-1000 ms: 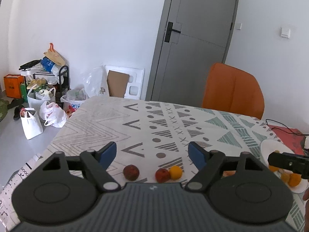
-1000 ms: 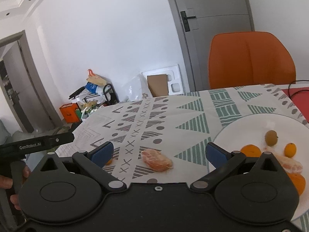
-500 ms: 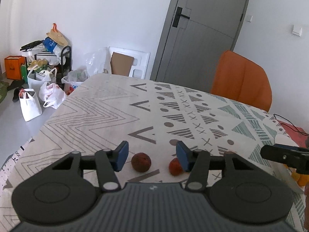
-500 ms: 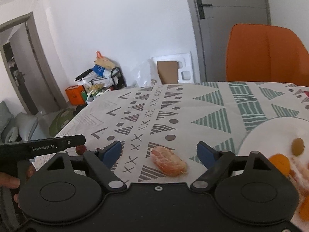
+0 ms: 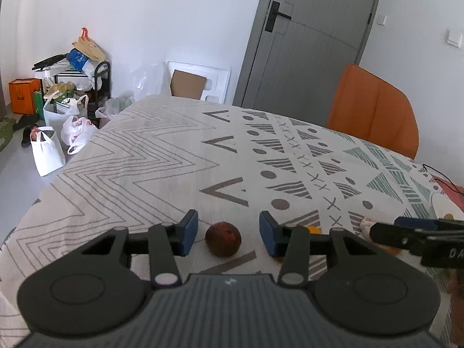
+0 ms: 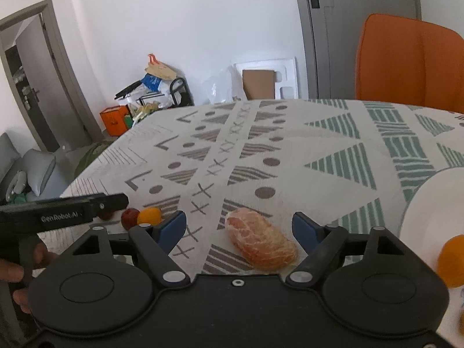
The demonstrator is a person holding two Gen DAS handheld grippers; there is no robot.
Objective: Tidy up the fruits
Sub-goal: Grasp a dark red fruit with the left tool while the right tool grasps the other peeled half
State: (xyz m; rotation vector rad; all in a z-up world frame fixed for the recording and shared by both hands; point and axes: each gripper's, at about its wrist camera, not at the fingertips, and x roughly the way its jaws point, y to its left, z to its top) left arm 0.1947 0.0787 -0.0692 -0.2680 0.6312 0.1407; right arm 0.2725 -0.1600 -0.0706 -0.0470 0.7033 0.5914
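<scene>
Dark red fruit [image 5: 223, 243] is lying on the patterned tablecloth [image 5: 150, 168] inside our left gripper [image 5: 228, 233], whose jaws are closing, not yet touching it. Our right gripper [image 6: 239, 230] is narrowing around the peeled orange segment cluster [image 6: 260, 242], also untouched. The white plate [image 6: 420, 203] at right is already holding some oranges (two fruits wait far left). We are reading "GenRobot.AI" on the left gripper's side.

At the right edge of the right wrist view, the white plate [image 6: 420, 203] is cut off; an orange fruit [image 6: 451, 261] there is blurred and cropped.
</scene>
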